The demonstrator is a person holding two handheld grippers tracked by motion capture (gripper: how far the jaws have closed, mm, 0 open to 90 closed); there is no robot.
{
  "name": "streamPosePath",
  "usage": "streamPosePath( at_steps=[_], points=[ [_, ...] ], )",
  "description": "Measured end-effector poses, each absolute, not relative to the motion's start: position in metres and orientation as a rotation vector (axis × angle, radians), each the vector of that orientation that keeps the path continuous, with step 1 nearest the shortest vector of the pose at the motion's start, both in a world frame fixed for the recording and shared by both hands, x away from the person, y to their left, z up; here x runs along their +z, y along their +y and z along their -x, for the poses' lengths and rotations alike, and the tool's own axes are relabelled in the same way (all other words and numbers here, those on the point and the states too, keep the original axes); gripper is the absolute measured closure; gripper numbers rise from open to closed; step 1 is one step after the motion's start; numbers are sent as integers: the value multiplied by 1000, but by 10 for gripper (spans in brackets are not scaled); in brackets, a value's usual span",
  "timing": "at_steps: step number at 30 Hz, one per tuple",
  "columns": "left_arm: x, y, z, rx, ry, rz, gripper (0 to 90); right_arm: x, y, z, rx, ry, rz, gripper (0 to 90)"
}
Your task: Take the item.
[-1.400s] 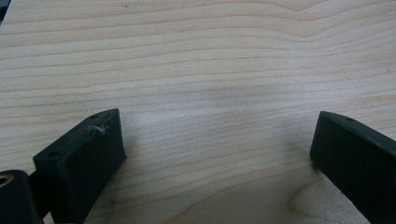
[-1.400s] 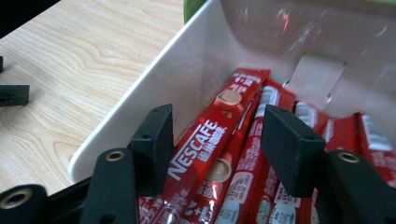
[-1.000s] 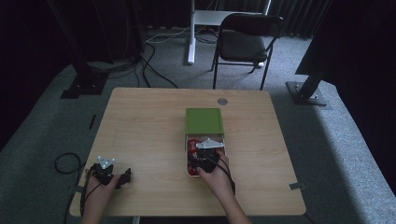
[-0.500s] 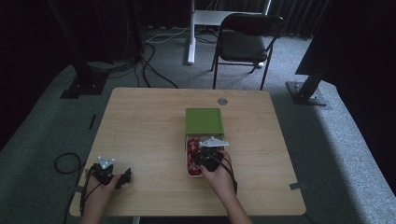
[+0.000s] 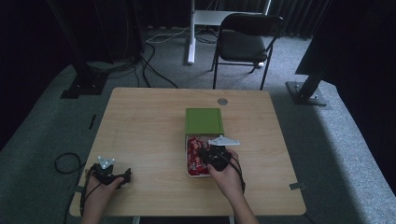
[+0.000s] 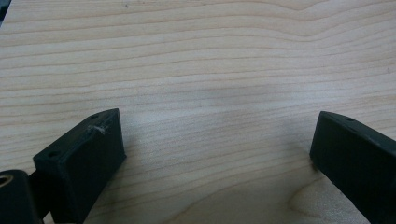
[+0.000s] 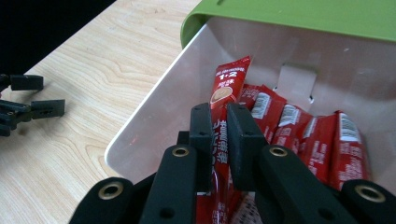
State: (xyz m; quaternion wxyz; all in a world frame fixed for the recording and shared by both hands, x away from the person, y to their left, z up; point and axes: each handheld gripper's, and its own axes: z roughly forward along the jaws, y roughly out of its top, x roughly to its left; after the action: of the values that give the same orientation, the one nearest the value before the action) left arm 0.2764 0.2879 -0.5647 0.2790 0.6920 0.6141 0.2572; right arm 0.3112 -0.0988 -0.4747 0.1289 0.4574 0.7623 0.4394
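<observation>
Red sachet (image 7: 223, 121) clamped in right tongs (image 7: 220, 126), angled over box (image 7: 154, 119).

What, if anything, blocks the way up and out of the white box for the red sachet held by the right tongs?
Nothing visible does. The right tongs have just closed on the red sachet, which stands upright above the other sachets. The green lid overhangs only the far end of the white box; the space above the sachet looks open.

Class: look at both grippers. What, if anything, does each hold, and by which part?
The right gripper pinches a red sachet across its middle, above the box. The left gripper stands open, holding nothing.
</observation>
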Motion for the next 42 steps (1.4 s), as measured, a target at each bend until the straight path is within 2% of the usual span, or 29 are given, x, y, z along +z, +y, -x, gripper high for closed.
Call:
streamPosePath(
  at_steps=[28,42],
  points=[
    [-565,288,-276,690,1647,-1857,36,-450,-138,-285,1471,2205,-1268,816],
    [-565,288,-276,689,1647,-1857,36,-438,-163,-289,1510,2083,-1284,816]
  ],
)
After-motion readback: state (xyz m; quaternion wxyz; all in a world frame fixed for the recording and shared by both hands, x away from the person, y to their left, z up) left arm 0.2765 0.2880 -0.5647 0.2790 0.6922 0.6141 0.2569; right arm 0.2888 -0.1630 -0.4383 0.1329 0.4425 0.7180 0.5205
